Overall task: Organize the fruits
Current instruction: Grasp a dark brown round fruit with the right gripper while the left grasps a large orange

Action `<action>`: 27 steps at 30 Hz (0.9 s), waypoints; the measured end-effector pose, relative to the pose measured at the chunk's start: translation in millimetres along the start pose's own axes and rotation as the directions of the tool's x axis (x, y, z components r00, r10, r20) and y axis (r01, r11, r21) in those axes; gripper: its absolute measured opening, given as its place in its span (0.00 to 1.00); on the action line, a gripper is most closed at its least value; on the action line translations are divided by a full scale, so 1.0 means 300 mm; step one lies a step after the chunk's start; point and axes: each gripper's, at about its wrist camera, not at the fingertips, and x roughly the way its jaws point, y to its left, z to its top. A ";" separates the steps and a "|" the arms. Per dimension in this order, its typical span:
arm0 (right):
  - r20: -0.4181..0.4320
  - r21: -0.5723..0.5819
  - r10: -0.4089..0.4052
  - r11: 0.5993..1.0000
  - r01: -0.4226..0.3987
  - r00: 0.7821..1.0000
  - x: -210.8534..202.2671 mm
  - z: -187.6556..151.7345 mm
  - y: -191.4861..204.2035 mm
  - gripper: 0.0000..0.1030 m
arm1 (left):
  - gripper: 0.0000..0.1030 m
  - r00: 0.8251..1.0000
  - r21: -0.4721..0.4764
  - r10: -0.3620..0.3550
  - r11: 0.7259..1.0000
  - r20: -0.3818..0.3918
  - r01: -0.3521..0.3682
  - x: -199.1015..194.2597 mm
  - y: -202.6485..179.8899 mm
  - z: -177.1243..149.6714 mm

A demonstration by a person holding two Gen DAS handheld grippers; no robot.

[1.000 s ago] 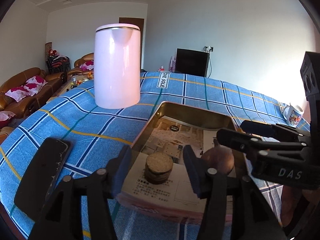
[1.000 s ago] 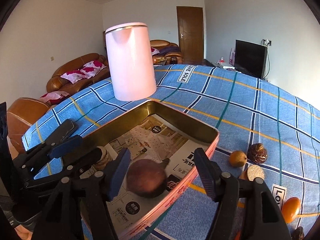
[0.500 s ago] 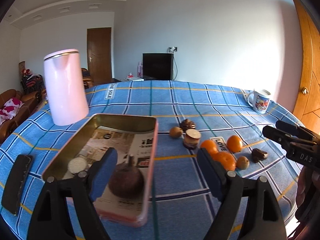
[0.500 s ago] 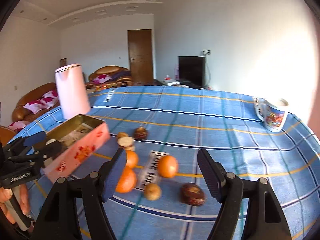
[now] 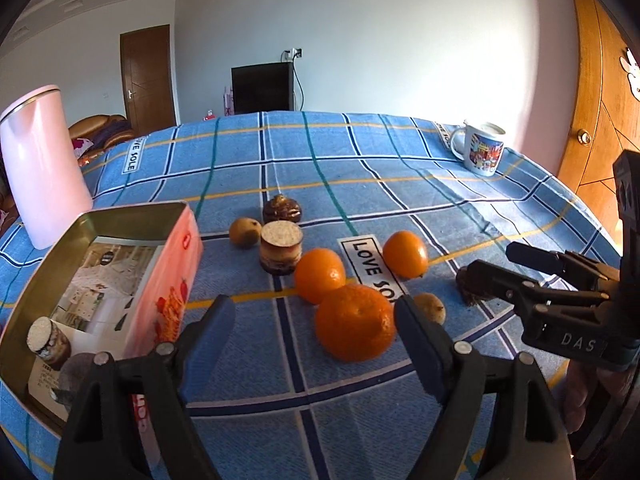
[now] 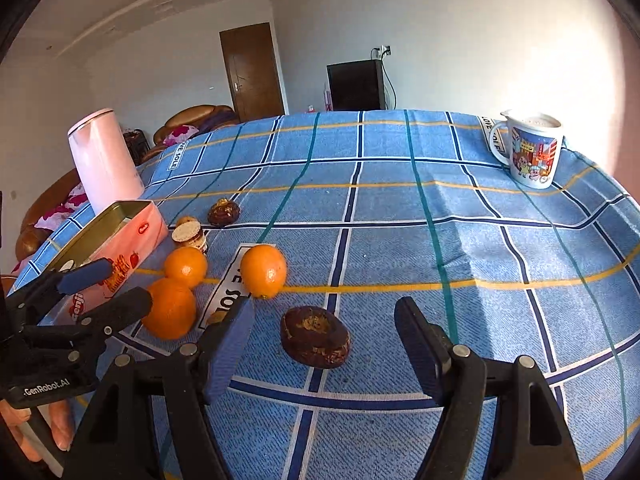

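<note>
A pink tin box [image 5: 176, 276] [image 6: 120, 240] stands at the left on the blue checked cloth; it holds a cut round piece [image 5: 48, 344] and a dark fruit [image 5: 80, 368]. Three oranges lie right of it: a large one [image 5: 354, 326] [image 6: 170, 308], one behind it [image 5: 320, 274] [image 6: 186, 266] and one further right [image 5: 405, 254] [image 6: 264, 270]. A dark brown fruit [image 6: 314, 336] lies between my right gripper's fingers. My left gripper [image 5: 314, 332] is open, just before the large orange. My right gripper [image 6: 324, 340] is open.
A cut round piece [image 5: 281, 252], a small yellow-brown fruit [image 5: 244, 232] and a dark shrivelled fruit [image 5: 282, 209] lie behind the oranges. Another small fruit [image 5: 430, 307] lies by the large orange. A pink kettle [image 5: 40, 172] stands far left, a printed mug [image 6: 530, 148] far right.
Both grippers have swung right from over the tin to the loose fruits. The left now faces the large orange, the right has come down around the dark brown fruit.
</note>
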 end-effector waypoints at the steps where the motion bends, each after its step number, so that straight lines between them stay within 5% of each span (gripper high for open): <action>1: -0.005 -0.003 -0.001 1.000 0.001 1.000 0.002 0.000 -0.001 0.72 | 0.82 1.000 -0.001 -0.012 1.000 -0.010 0.012 0.007 -0.006 0.000; 7: -0.111 0.000 0.028 1.000 -0.028 0.993 0.062 0.000 -0.006 0.56 | 0.79 0.996 -0.008 -0.066 0.998 -0.065 0.065 0.042 -0.014 0.009; 12: -0.150 -0.008 0.041 0.999 -0.043 0.988 0.083 0.003 -0.005 0.46 | 0.60 0.988 -0.035 -0.113 0.993 -0.109 0.109 0.072 -0.004 0.008; 16: -0.151 -0.020 0.034 0.999 -0.038 0.988 0.081 0.005 0.001 0.39 | 0.48 0.983 -0.030 -0.146 0.989 -0.109 0.144 0.072 -0.011 0.006; 27: -0.031 -0.045 0.044 0.998 -0.046 0.999 0.014 0.002 0.020 0.39 | 0.48 0.991 -0.036 -0.133 0.991 -0.019 0.132 0.018 0.000 -0.001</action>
